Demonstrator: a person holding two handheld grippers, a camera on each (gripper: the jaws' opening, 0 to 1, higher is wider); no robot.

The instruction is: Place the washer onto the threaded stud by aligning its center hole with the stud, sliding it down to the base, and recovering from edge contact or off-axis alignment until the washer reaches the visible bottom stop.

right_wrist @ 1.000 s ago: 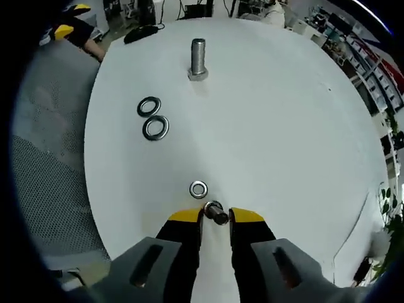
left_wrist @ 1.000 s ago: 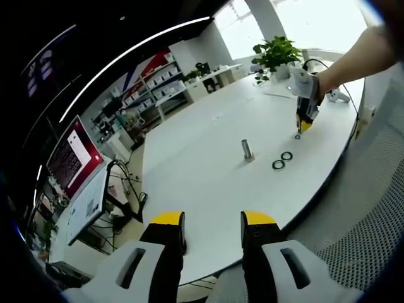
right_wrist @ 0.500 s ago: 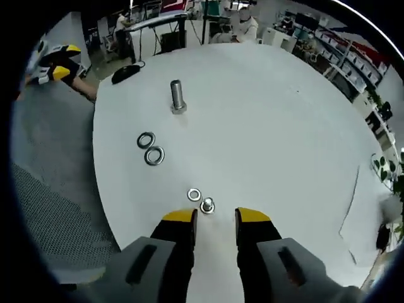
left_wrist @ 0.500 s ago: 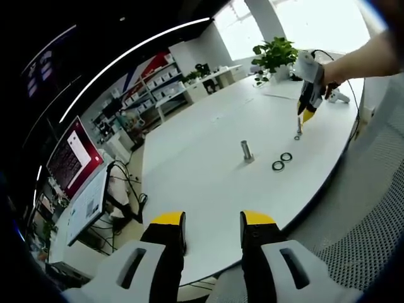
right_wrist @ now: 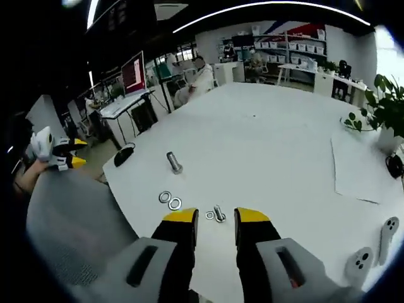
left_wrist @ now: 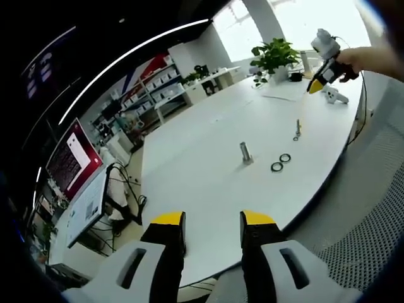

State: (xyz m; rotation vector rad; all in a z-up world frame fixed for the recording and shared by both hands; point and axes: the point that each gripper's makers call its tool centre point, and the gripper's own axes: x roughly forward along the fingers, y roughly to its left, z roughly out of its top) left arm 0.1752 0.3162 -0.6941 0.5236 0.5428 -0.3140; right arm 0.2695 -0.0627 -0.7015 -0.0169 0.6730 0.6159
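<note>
Both grippers, left and right, hung spread and empty above the table; washers lay beside the stud, seemingly untouched.

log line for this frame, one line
right gripper: open, empty, raised | left gripper: open | washer: on table | stud: bare
</note>
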